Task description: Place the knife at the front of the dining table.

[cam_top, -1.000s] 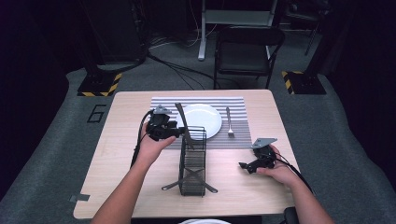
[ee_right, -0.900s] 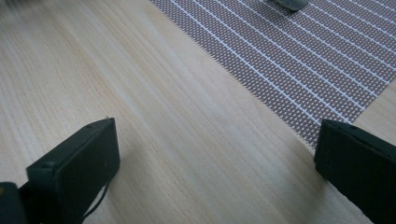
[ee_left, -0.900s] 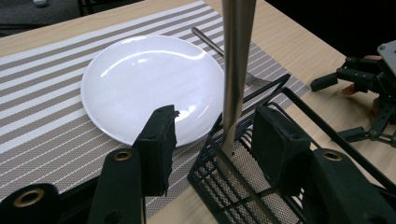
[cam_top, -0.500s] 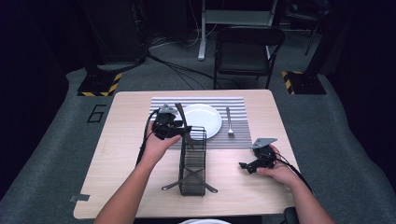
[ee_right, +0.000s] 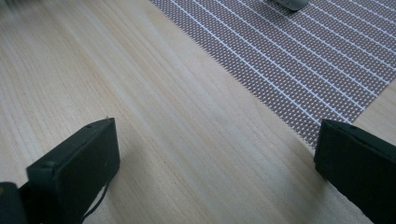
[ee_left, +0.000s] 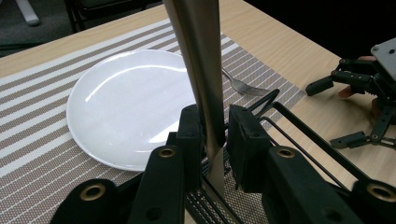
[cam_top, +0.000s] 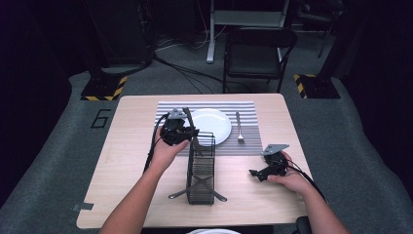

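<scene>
A black wire cutlery basket [cam_top: 200, 170] stands mid-table, its rim [ee_left: 289, 126] just below my left gripper. A long metal utensil [cam_top: 189, 119] stands up out of it, its handle [ee_left: 198, 56] rising between the jaws. My left gripper [cam_top: 187, 134] has just been closing, and its pads [ee_left: 215, 126] now press the handle from both sides. Behind it a white plate [ee_left: 126, 102] and a fork [ee_left: 243, 85] lie on the striped placemat [cam_top: 253, 141]. My right gripper [cam_top: 255, 173] rests low over bare wood at the right, jaws [ee_right: 217, 154] wide open with nothing between them.
The plate [cam_top: 212, 126] and fork [cam_top: 239, 127] lie just beyond the basket. Two utensils stick out from the basket's base toward the near edge. The placemat's corner [ee_right: 299, 60] lies ahead of the right gripper. A chair stands behind the table.
The left gripper edged slightly toward the basket and its jaws closed on the upright utensil handle. The right hand and gripper have stayed put.
</scene>
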`<state>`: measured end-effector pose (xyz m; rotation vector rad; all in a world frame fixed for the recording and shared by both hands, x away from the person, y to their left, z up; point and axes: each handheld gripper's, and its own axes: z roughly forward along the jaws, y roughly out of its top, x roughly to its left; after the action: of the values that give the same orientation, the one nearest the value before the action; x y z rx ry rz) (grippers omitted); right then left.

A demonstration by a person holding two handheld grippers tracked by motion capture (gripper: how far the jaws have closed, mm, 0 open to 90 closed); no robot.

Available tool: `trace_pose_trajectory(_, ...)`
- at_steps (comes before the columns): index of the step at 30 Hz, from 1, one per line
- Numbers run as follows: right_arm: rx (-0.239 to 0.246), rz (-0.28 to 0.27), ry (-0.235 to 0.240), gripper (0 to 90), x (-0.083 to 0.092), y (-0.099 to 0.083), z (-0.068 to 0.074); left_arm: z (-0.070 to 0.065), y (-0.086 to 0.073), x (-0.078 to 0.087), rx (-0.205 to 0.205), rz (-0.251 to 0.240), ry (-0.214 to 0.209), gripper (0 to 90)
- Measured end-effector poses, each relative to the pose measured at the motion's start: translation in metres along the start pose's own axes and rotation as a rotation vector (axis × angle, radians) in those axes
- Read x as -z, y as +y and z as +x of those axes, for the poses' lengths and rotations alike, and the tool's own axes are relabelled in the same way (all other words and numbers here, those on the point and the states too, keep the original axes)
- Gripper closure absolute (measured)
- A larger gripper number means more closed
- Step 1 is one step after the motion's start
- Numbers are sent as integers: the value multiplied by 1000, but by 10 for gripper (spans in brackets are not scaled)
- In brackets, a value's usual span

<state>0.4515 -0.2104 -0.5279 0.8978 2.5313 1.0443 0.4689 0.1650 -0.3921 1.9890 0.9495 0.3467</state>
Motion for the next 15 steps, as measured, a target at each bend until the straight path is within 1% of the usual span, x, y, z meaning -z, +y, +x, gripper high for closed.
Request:
trace_pose_trajectory(2,0,0,0,0,0,0,0,0,0,0,1,-1,-8,760)
trace_pose_trajectory(5,-4,-1,-1,0,0,0,0,0,-1,1,6,-16,-3,786)
trace_pose_trajectory(8,-7,-2,-1,0,0,0,0,1,-1,2,13,-10,-2,790)
trace_pose_trajectory(11,-7,-2,-1,0,0,0,0,1,-1,2,22,-17,-8,796)
trace_pose_trajectory(13,-7,-2,-1,0,0,0,0,-1,-1,3,13,-7,2,795)
trace_pose_trajectory(15,-6,-2,-1,0,0,0,0,-1,-1,3,11,-9,2,794)
